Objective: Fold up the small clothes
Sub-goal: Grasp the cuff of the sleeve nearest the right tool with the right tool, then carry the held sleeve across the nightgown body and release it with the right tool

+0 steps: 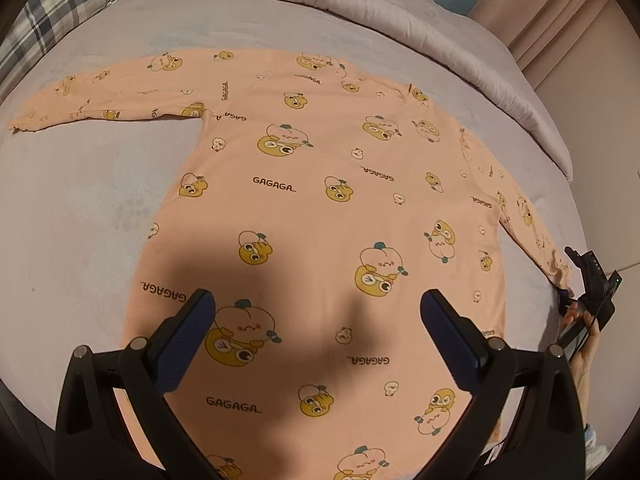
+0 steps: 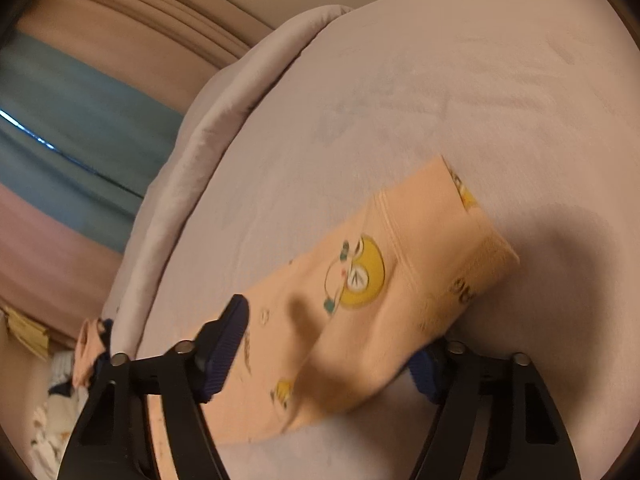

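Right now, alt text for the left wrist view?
A peach long-sleeved top printed with cartoon ducks and "GAGAGA" lies spread flat on a grey bed sheet. The left gripper hovers over its lower body, jaws wide open. At the right edge, the right gripper is at the sleeve cuff.

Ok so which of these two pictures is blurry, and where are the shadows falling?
Left wrist view: sharp, fisheye-curved edges, a dark shadow across the lower shirt between the open left claw fingers. Right wrist view: motion-blurred, sleeve print smeared, shadows on the sleeve and on the bed to its right.
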### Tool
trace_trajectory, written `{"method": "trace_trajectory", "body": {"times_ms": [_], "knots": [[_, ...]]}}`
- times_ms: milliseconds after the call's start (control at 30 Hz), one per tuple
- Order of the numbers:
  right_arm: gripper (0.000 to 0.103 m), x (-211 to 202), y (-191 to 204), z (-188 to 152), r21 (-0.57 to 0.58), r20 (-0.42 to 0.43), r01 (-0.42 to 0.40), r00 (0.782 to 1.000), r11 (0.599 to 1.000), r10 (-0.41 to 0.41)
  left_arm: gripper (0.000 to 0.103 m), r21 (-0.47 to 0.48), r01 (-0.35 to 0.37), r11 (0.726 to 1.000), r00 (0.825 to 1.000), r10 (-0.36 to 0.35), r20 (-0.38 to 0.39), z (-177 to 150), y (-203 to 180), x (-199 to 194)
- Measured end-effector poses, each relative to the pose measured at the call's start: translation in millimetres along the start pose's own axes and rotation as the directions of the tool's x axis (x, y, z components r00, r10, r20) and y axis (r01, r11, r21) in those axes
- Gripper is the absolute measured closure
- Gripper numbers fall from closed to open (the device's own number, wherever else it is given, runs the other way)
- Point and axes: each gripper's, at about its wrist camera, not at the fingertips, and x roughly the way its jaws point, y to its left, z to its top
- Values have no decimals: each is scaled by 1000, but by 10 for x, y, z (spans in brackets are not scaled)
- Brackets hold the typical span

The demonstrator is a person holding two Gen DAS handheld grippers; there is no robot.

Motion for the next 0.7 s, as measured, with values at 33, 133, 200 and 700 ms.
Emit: {"method": "trace_trajectory", "body": {"times_ms": [33,133,200,700], "knots": [[44,9,1,11,2,2,10,1000,1000,-10,1,0,-3,1000,1000,3,-3,10,3,14],[63,92,45,20,11,2,23,1000,1000,-23,1,7,-8,1000,1000,8,-10,28,-4,45],[79,160,65,68,10,-1,34,999,999,-34,1,12,-6,1000,1000,6,-10,32,2,52],[97,16,627,94,-101,-17,-77,997,992,75,1,-43,-12,999,1000,12,-9,42,226,73]]}}
